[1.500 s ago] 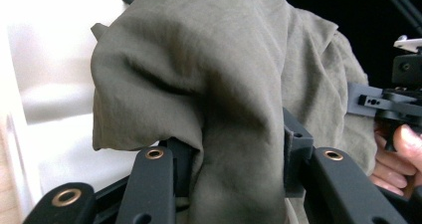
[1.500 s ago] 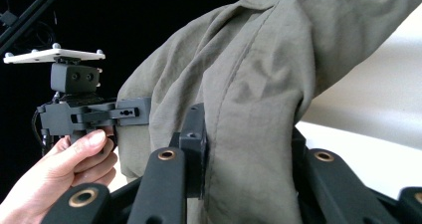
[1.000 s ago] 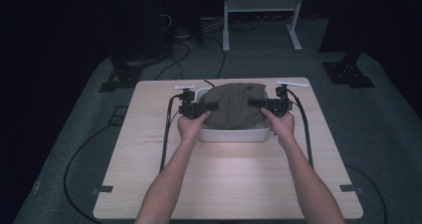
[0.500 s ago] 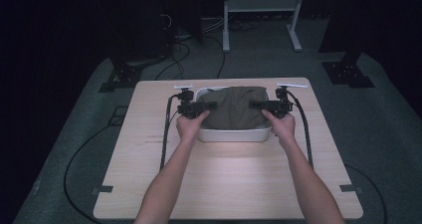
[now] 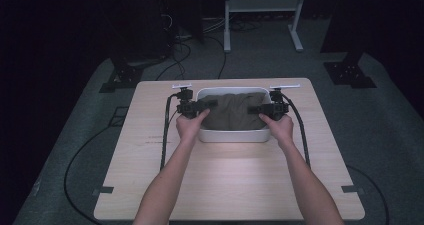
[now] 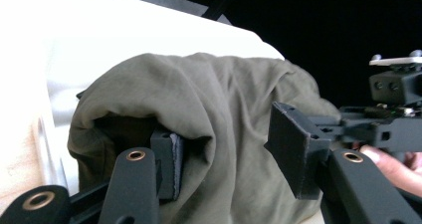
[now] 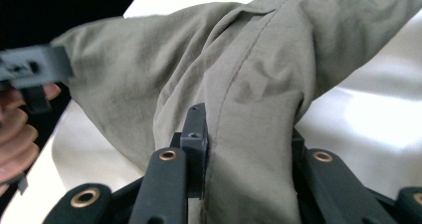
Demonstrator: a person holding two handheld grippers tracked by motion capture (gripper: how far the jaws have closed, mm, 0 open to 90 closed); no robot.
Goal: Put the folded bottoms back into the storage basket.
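An olive-green cloth [image 5: 232, 112] lies bunched inside a white bin [image 5: 232, 135] at the back middle of the wooden table [image 5: 225, 180]. My left gripper [image 5: 200, 105] reaches over the bin's left end. Its jaws stand open, and the cloth [image 6: 199, 99] drapes over one pad [image 6: 171, 162] while the other pad is bare. At the bin's right end my right gripper [image 5: 260, 109] is shut on a thick fold of the cloth [image 7: 249, 59], which fills the gap between its jaws. The right gripper [image 6: 393, 109] also appears across the cloth in the left gripper view.
A black cable [image 5: 166, 130] runs down the table from the left gripper, and another cable [image 5: 300, 130] trails from the right one. The table stands on grey carpet with a white rack [image 5: 262, 7] behind and dark stands [image 5: 350, 70] at the sides.
The cloth, held up in a mound above the bin a second ago, has sunk down into it. Both grippers have dropped lower at the bin's ends.
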